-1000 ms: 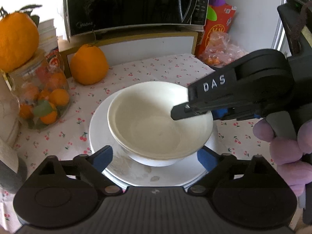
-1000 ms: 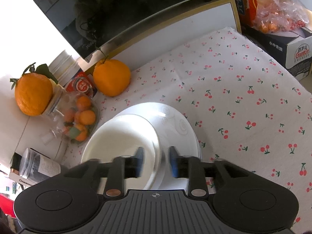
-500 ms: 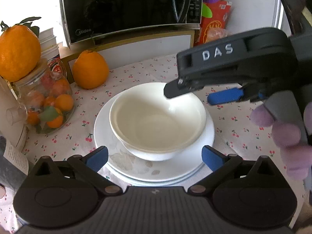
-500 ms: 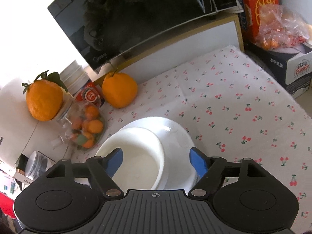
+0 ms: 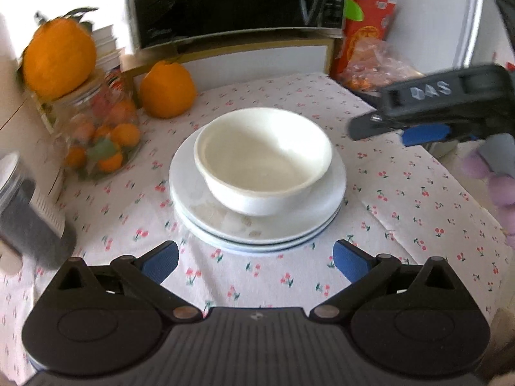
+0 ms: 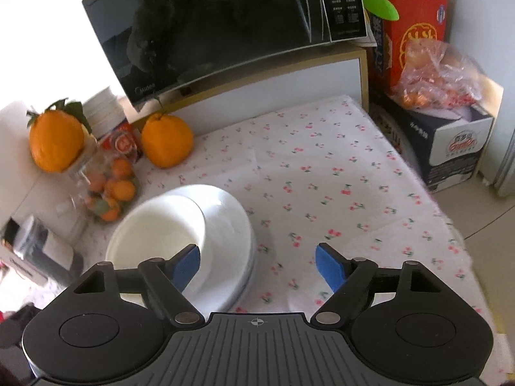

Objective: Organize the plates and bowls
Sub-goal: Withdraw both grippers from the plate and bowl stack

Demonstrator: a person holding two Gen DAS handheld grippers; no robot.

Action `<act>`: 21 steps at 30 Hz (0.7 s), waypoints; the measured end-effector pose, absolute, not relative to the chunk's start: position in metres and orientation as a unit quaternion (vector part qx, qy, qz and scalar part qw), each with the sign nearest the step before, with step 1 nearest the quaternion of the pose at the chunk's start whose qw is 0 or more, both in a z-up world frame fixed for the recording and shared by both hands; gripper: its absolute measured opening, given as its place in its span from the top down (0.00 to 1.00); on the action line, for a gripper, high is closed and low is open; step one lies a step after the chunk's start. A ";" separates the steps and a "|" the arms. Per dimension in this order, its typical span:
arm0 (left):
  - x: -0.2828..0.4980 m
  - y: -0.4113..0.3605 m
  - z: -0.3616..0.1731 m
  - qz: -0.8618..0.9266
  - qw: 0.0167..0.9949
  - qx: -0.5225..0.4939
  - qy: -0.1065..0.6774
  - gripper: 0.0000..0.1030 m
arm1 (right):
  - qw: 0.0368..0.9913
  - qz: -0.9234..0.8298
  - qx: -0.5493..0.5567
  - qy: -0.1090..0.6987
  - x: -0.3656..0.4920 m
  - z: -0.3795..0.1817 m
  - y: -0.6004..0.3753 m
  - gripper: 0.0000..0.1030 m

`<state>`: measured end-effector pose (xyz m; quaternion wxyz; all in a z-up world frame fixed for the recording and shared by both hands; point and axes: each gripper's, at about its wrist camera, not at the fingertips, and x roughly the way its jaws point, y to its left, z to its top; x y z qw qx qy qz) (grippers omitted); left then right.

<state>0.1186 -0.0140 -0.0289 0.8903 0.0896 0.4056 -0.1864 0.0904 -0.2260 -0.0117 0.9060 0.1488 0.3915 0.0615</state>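
Note:
A white bowl (image 5: 264, 160) stands upright on a stack of white plates (image 5: 257, 228) on the cherry-print tablecloth (image 5: 402, 199). My left gripper (image 5: 256, 262) is open, its blue pads just short of the plates' near edge and touching nothing. My right gripper (image 6: 257, 267) is open too, wide and with nothing held. In the right wrist view the bowl (image 6: 161, 225) and plates (image 6: 231, 218) lie below and to its left. In the left wrist view the right gripper's black arm hovers to the right of the bowl, clear of it, with a gloved hand behind.
A microwave (image 5: 231, 0) sits on a shelf at the back with a large orange (image 5: 167, 91) in front. A jar of small oranges (image 5: 99, 138) and a dark container (image 5: 29, 218) stand left. Boxes and a bag of fruit (image 6: 441, 74) are beyond the table's right edge.
The right gripper opened off the bowl's rim and drew away up and to the right. The left gripper pulled back from the plates. The bowl stayed on the stack.

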 end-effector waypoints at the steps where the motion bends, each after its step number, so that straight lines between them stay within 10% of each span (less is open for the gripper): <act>1: 0.117 -0.012 -0.029 -0.171 0.891 0.085 0.412 0.00 | 0.906 0.061 0.142 0.393 0.087 -0.011 -0.227 0.22; 21: 0.083 -0.002 -0.033 -0.021 0.873 0.007 0.488 0.00 | 0.890 0.056 0.036 0.452 0.030 -0.016 -0.216 0.11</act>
